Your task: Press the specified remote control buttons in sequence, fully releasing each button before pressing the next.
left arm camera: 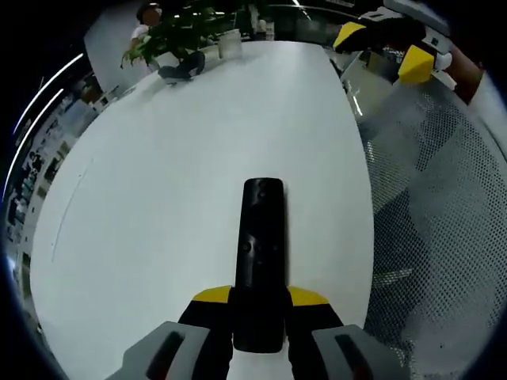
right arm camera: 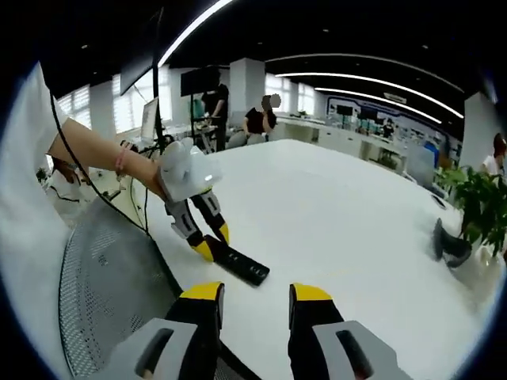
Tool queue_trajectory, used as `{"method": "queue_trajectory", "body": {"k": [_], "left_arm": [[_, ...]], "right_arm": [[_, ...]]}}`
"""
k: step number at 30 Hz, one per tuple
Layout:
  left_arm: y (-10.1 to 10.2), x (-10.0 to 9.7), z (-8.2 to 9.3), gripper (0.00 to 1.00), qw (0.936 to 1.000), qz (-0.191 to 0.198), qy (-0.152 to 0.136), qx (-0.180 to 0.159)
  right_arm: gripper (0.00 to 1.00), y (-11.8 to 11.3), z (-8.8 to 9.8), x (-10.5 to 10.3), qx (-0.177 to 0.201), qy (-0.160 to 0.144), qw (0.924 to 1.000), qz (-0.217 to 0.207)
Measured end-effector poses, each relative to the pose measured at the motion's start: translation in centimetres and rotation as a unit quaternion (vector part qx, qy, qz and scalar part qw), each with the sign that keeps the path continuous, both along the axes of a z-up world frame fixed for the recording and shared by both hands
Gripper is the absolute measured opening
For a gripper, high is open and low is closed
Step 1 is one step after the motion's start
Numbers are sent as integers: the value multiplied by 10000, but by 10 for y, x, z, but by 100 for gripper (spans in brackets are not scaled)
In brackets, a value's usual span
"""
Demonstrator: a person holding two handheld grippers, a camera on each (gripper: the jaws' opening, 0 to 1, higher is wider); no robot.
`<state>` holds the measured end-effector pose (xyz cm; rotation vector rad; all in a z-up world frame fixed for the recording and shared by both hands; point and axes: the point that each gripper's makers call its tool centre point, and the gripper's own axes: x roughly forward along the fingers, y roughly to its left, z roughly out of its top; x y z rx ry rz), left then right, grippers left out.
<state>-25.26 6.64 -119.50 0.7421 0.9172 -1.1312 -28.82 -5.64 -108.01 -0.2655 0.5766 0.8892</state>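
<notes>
Left gripper (left arm camera: 259, 305) clamps the remote (left arm camera: 261, 253), pointing straight up-frame over wide-open white table (left arm camera: 174, 182); right gripper (right arm camera: 253, 297) jaws apart.

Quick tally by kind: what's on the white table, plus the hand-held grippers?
Remote control: 1, black, clamped at its near end by the left hand-held gripper
Potted plant: 1, at the table's far end
White container: 1, beside the plant
Hand-held grippers: 2, the right hand-held gripper open, holding nothing
Total: 5
</notes>
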Motion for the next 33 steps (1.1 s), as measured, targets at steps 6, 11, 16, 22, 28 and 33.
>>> {"method": "queue_trajectory", "body": {"k": [6,11,16,22,28,33], "left_arm": [[-2,-19,0,23,9997,-245,35,59],[-5,-39,0,23,9979,-582,182,202],[-6,-43,0,23,9963,-815,117,255],[-8,-42,-1,23,9907,-1320,145,283],[-8,-42,-1,23,9888,-1438,198,332],[-8,-42,-1,23,9908,-1312,209,267]], "right_arm": [[25,10,-27,-11,-464,386,9959,679],[23,18,-49,-19,-836,581,9867,1268],[15,25,-64,-17,-996,737,9793,1600],[8,30,-84,-6,-1279,877,9699,1876],[4,34,-92,-4,-1475,894,9626,2089],[0,41,-96,-10,-1568,899,9535,2411]]}}
